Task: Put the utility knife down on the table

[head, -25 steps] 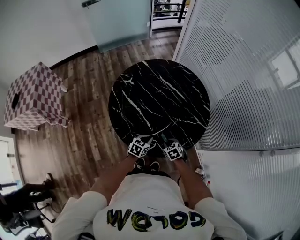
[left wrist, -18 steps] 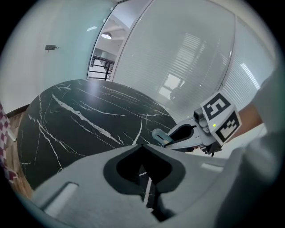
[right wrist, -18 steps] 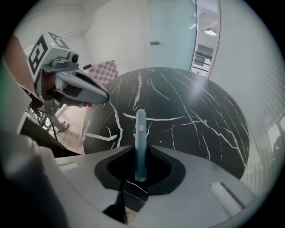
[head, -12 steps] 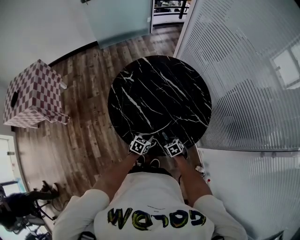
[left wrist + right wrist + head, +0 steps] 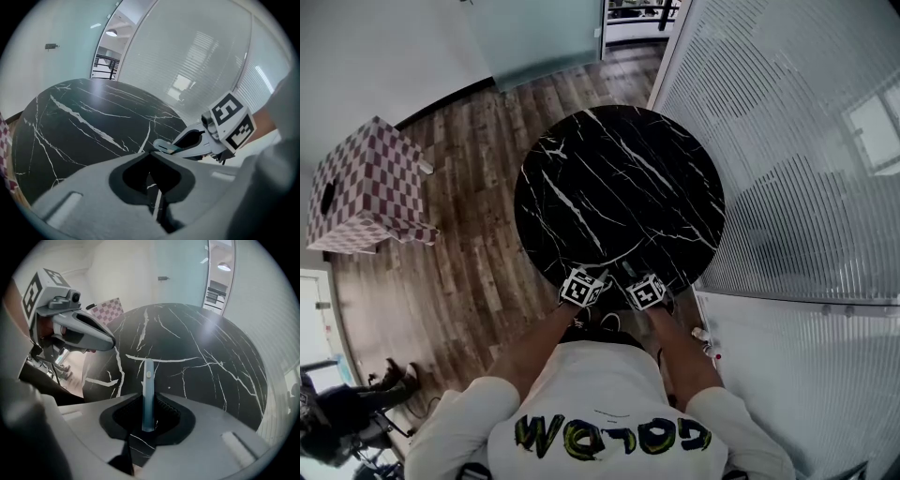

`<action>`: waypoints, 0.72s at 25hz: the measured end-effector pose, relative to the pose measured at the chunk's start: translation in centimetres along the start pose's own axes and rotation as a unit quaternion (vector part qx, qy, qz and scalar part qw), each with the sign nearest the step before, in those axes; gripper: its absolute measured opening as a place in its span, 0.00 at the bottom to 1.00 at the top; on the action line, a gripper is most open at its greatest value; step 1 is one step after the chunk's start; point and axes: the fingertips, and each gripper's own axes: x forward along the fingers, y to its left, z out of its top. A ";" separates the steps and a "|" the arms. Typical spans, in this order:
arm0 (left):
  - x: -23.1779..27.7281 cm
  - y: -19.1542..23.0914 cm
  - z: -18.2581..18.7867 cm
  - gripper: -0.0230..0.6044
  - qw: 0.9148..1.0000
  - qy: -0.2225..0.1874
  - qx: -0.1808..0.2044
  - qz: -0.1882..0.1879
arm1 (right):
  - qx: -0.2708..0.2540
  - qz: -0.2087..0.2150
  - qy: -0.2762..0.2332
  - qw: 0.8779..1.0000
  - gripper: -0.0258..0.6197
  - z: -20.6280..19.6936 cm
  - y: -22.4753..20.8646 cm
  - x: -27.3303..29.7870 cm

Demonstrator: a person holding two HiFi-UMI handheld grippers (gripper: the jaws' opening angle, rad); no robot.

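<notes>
**A:** What has changed in the last second?

**B:** Almost nothing. The head view has drifted a little, but both grippers sit at the near rim of the table [image 5: 619,178], just as they did a second ago.

**A:** So where is the knife?

**B:** The right gripper [image 5: 149,400] is clamped on it. The knife [image 5: 148,376] stands on edge between the jaws, and its front end pokes out ahead of them over the dark marble below. Whether the tip touches the top cannot be told.

**A:** And the other one?

**B:** The left gripper [image 5: 151,153] is just to the left of the right one. Its jaws are together with nothing between them.

**A:** What does that mean for the task?

**B:** The put-down looks not yet done; lowering and letting go are still to come.

**A:** Counts?

**B:** One knife, one table, two grippers, and one checked box [image 5: 366,187] on the floor, far off to the left gripper's left.
</notes>
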 end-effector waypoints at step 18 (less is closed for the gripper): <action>-0.1 -0.7 -0.5 0.04 1.000 0.002 0.003 -0.003 | 0.000 -0.009 -0.001 1.000 0.19 -0.4 0.0 0.0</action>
